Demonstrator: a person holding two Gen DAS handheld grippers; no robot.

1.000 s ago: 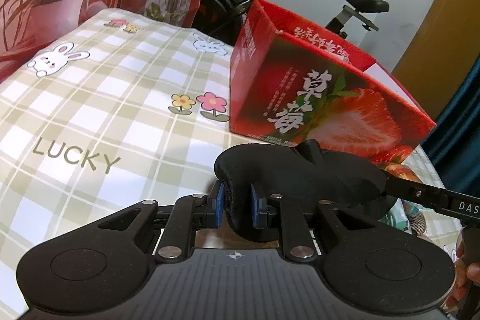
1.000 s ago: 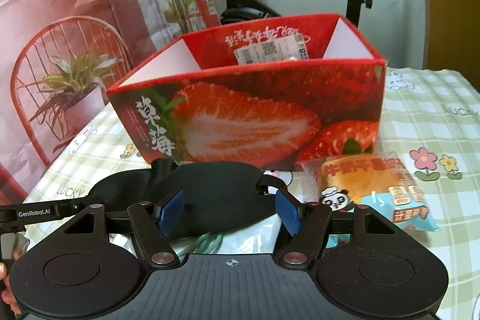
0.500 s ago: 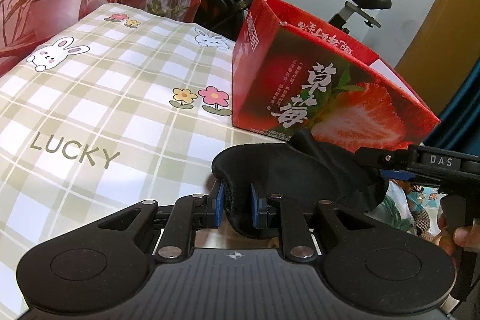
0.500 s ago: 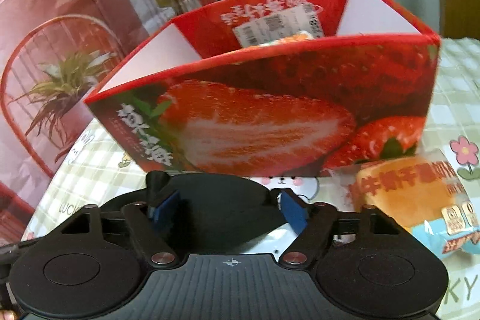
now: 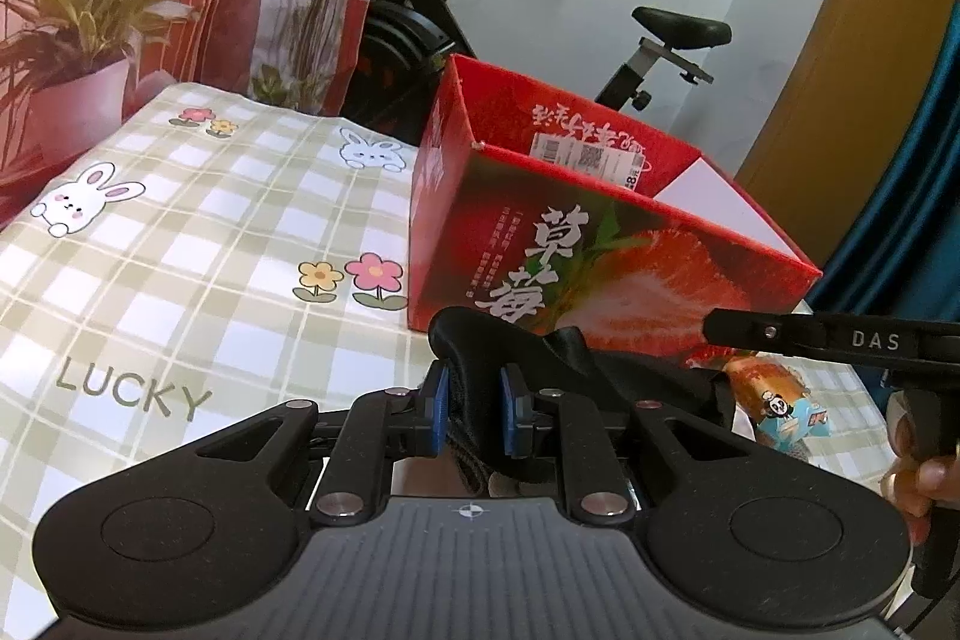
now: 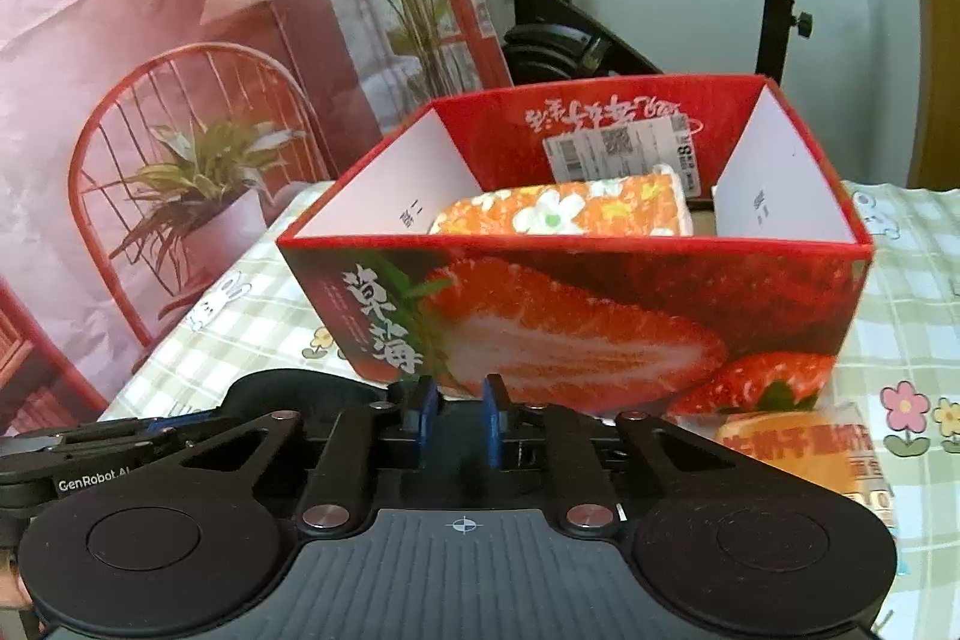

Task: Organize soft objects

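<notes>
At the bottom centre of the left wrist view, our left gripper (image 5: 474, 415) is clamped on one end of a soft black padded eye mask (image 5: 576, 370). In the right wrist view, our right gripper (image 6: 459, 421) is closing its blue pads on the mask's other end, low in the frame. Just behind stands an open red cardboard strawberry box (image 6: 600, 322) on the checked tablecloth (image 5: 180, 250), with an orange flowered folded cloth (image 6: 564, 211) inside. An orange wrapped bread packet (image 6: 798, 451) lies at lower right.

Glossy printed cardboard box (image 6: 600, 328); matt black cloth (image 5: 576, 370).
</notes>
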